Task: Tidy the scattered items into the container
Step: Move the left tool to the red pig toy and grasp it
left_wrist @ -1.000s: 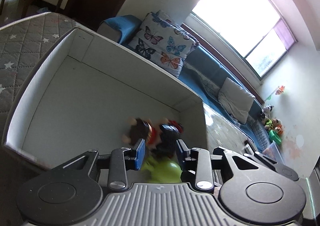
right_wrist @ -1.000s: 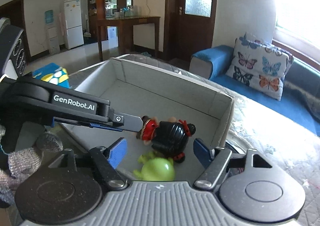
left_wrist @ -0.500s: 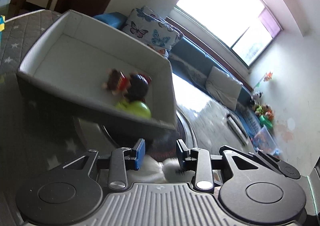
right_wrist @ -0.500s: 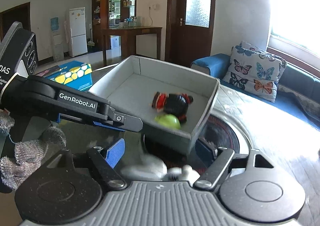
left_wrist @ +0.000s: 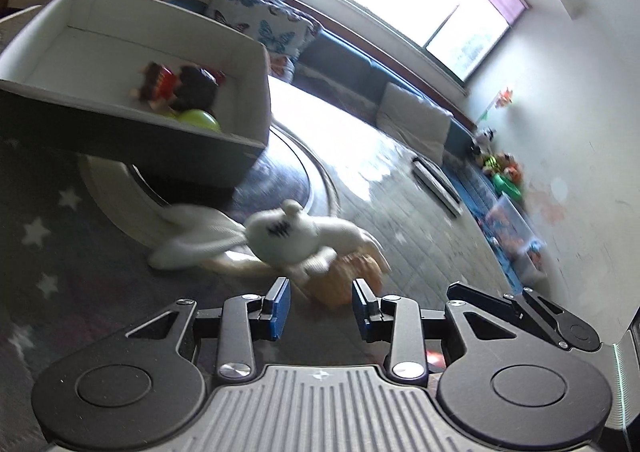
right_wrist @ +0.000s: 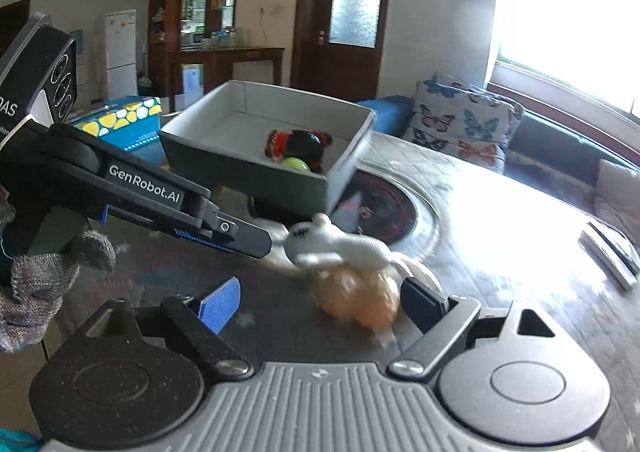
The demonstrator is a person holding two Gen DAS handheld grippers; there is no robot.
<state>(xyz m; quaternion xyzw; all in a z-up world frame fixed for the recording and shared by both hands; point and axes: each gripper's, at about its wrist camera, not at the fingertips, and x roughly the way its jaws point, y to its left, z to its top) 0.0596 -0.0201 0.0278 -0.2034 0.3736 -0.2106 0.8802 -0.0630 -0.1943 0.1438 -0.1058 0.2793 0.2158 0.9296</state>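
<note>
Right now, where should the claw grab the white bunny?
Grab the white bunny by its round body, coming from above and closing across it. It lies draped over the orange toy, so its top is free. Both claws are open.

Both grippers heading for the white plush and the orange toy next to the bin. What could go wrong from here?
1. The white plush lies over the orange toy; a pinch may catch both or only loose fabric, then drop it.
2. The left gripper and right gripper, both open, aim at the same pile and could collide.
3. The grey bin sits just behind the pile; a swing could shove it, with the toys inside.
</note>
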